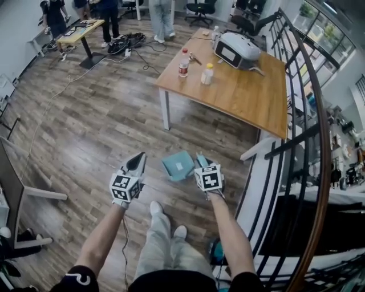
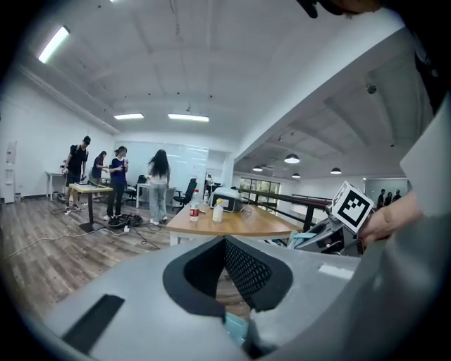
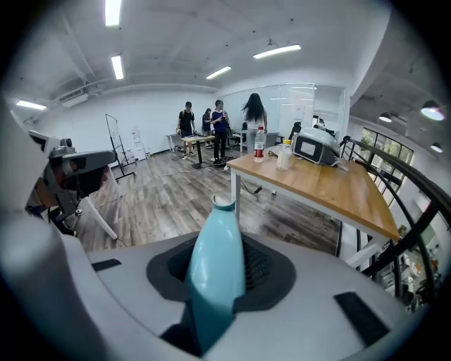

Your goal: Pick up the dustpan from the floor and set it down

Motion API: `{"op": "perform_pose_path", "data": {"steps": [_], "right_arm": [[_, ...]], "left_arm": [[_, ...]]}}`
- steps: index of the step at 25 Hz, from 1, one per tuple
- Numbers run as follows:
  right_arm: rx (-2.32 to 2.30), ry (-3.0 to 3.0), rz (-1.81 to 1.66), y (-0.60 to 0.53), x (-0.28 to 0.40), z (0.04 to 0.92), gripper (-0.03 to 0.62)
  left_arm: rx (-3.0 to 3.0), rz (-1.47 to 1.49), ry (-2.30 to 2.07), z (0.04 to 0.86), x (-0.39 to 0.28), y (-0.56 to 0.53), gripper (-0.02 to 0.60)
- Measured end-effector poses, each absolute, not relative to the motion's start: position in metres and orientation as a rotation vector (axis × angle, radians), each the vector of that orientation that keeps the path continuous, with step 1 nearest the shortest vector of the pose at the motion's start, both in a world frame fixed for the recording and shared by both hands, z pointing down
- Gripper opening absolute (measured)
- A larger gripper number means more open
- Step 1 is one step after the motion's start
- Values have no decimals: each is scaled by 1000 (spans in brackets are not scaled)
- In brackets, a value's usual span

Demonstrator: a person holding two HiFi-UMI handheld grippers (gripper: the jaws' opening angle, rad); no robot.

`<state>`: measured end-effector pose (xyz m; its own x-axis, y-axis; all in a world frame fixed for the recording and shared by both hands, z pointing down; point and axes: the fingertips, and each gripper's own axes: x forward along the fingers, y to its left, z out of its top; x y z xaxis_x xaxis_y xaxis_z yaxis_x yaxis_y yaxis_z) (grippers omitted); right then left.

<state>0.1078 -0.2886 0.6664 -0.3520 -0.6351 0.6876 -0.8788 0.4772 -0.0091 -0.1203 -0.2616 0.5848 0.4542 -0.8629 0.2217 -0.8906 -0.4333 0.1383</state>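
right gripper (image 3: 218, 264) fingers clamp dustpan (image 1: 178, 165) handle, pan aloft over floor (image 1: 85, 148) | left gripper (image 2: 225, 247) fingers together, empty | risk: smooth tapered handle could slip, letting pan pivot and drop

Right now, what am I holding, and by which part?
The right gripper grips the teal dustpan by its handle; the left gripper holds nothing.

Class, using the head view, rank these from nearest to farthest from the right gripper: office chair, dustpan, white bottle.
1. Dustpan, held in the right gripper's jaws.
2. White bottle, on the wooden table ahead.
3. Office chair, far beyond the table.
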Motion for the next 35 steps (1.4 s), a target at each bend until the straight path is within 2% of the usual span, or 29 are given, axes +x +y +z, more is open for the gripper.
{"op": "perform_pose_path", "data": {"steps": [9, 17, 26, 35], "right_arm": [[1292, -2152, 437, -251, 138, 536, 91], [1315, -2213, 405, -218, 159, 463, 91], [1341, -2246, 359, -180, 174, 411, 92], [1334, -2229, 374, -169, 188, 419, 92]], "left_arm": [[2476, 118, -1556, 485, -111, -214, -3], [2510, 88, -1587, 416, -91, -182, -3], [2530, 56, -1588, 377, -77, -152, -3], [2551, 63, -1563, 374, -56, -147, -3]]}}
